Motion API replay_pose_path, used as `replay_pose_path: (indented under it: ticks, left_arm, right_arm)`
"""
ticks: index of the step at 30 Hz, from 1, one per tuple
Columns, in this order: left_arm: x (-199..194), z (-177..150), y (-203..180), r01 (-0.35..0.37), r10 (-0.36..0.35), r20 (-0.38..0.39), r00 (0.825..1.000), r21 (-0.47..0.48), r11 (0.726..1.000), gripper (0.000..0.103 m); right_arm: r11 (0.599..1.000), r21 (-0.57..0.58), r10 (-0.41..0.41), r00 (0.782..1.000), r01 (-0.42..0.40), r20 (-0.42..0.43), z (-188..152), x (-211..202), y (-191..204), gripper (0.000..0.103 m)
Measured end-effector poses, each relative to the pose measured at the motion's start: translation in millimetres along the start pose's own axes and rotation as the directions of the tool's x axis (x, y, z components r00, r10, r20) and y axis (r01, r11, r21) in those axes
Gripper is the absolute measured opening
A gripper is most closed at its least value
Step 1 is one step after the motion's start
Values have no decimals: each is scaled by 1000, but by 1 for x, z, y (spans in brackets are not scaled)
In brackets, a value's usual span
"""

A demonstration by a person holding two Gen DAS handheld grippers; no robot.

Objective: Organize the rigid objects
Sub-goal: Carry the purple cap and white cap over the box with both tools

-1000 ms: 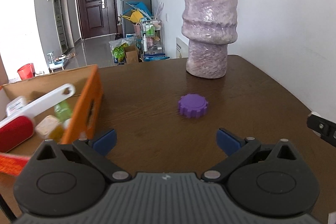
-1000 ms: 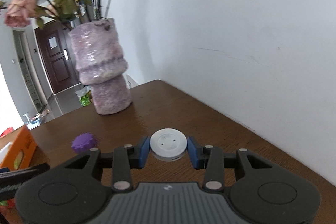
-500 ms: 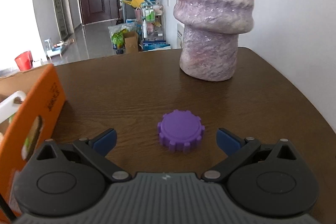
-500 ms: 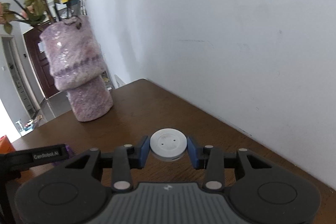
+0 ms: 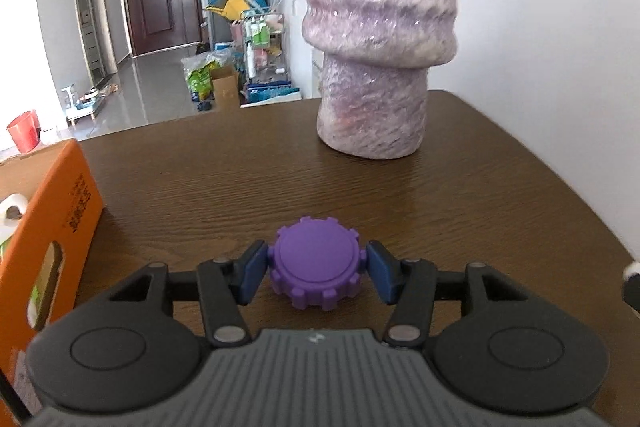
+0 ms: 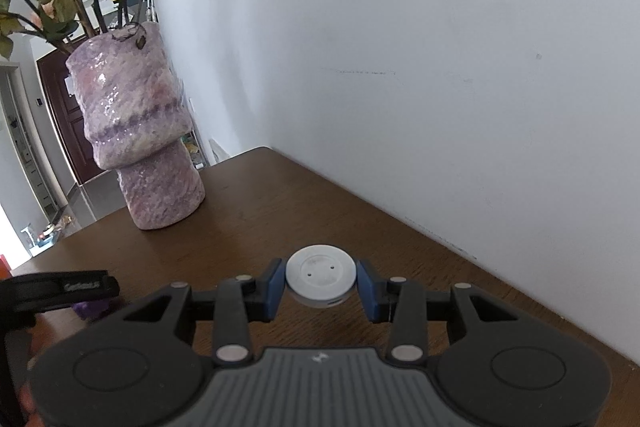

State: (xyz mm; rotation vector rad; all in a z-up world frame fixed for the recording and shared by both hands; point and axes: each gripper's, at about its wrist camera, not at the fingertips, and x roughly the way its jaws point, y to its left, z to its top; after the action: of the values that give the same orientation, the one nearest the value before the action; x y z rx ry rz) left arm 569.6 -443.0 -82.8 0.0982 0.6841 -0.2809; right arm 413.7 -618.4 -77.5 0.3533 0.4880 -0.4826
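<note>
Left gripper [image 5: 316, 269] closing around purple cap [image 5: 315, 262] (on table [image 5: 440, 195]), right gripper [image 6: 321, 285] clamping white disc [image 6: 321, 275]

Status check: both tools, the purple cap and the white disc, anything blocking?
Left tool closing, pads on purple cap, cap on table. Right tool shut on white disc. Vase well beyond, orange box at left; nothing blocking.

One purple cogged cap [image 5: 316, 263], one white disc [image 6: 321, 275], one vase [image 5: 380, 39], one orange box [image 5: 60, 223], two tools.
</note>
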Motion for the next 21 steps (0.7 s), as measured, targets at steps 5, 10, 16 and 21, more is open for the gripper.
replay_pose_path:
  ticks: [5, 10, 16, 21]
  left_arm:
    - [-33, -6, 2, 25, -25, 57, 998, 0, 1000, 55]
    - [-69, -14, 7, 49, -47, 113, 993, -9, 999, 55]
    - [-109, -31, 23, 77, -74, 144, 987, -11, 997, 55]
    - [-136, -47, 42, 56, -53, 155, 986, -19, 998, 55]
  right_arm:
    - [1000, -8, 8, 1000, -8, 18, 1, -6, 1, 38]
    - [1000, -18, 21, 999, -20, 36, 3, -13, 3, 38]
    - [998, -48, 47, 997, -44, 68, 3, -27, 11, 38]
    - [995, -85, 66, 993, -58, 99, 1, -46, 21, 38]
